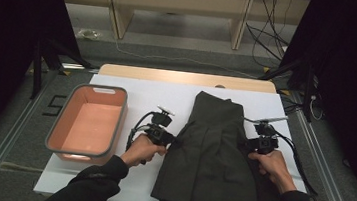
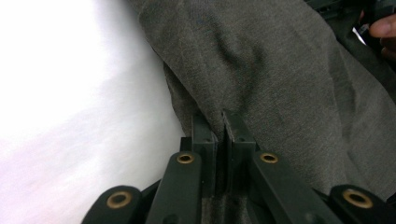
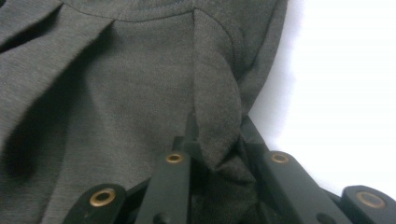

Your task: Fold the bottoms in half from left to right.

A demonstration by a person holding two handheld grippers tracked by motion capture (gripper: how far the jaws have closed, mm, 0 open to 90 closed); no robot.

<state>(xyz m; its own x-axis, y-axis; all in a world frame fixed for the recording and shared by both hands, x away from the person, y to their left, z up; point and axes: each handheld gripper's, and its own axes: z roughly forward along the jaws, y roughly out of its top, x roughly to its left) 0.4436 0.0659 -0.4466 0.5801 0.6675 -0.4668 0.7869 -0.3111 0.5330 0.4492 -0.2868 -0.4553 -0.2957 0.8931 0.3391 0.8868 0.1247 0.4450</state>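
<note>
Between the two grippers, flat on the white sheet (image 1: 167,94) of the bench (image 1: 184,77): a dark olive skirt (image 1: 216,154), soft, limp, light by the look of it, bound to sag and crease wherever unsupported. Left gripper (image 2: 219,128) clenched on a fold of the skirt's near edge, jaws pressed together on the cloth; right gripper (image 3: 217,140) likewise clamped on a bunched fold at the opposite side. Best held just so, at the side edges, both sides at once, to keep the cloth taut. Long axis running away from the person, narrow waist end beyond the grippers, wide hem behind them near the bench edge. Well off to the outer side of the left gripper, an orange bin (image 1: 88,124) with a grey rim.
</note>
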